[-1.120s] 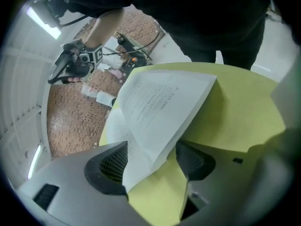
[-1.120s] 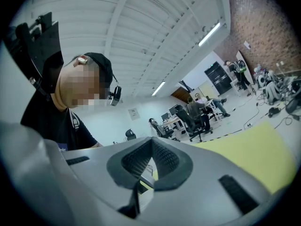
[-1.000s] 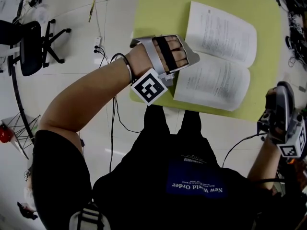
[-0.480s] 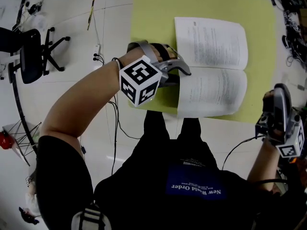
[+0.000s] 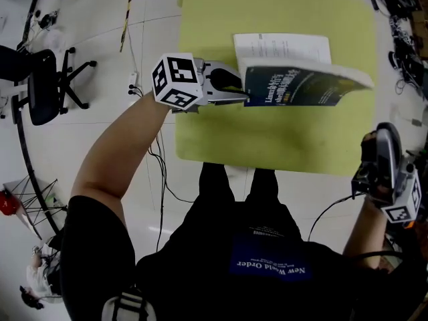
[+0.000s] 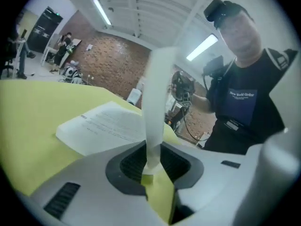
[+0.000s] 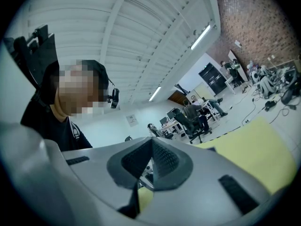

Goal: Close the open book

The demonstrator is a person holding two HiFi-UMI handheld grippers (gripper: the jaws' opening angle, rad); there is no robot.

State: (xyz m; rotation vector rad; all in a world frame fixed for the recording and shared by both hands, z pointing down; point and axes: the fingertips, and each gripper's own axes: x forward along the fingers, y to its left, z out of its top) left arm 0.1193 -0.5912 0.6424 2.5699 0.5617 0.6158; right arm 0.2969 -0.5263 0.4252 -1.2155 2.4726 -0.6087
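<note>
The book [image 5: 301, 85] lies on the yellow-green table [image 5: 267, 142]. Its far half [image 5: 284, 45] rests flat with white pages up. Its near half is raised off the table and swung toward the far half, so the dark printed cover faces up. My left gripper [image 5: 244, 93] holds that raised half at its left edge; its jaws have just been closing, and the pads press on the leaf. In the left gripper view the white leaf [image 6: 157, 88] stands up from between the jaws of the left gripper [image 6: 151, 161], with the flat page [image 6: 103, 124] behind. My right gripper [image 5: 374, 146] hangs off the table's near right corner, shut and holding nothing [image 7: 149, 154].
A black office chair [image 5: 40, 65] and cables [image 5: 144, 72] are on the floor left of the table. More cables [image 5: 401, 19] lie at the table's far right. The person's body stands against the table's near edge.
The left gripper rolled over, shut on the book's near half and lifted it off the table, turning the dark cover up. The right gripper stayed put.
</note>
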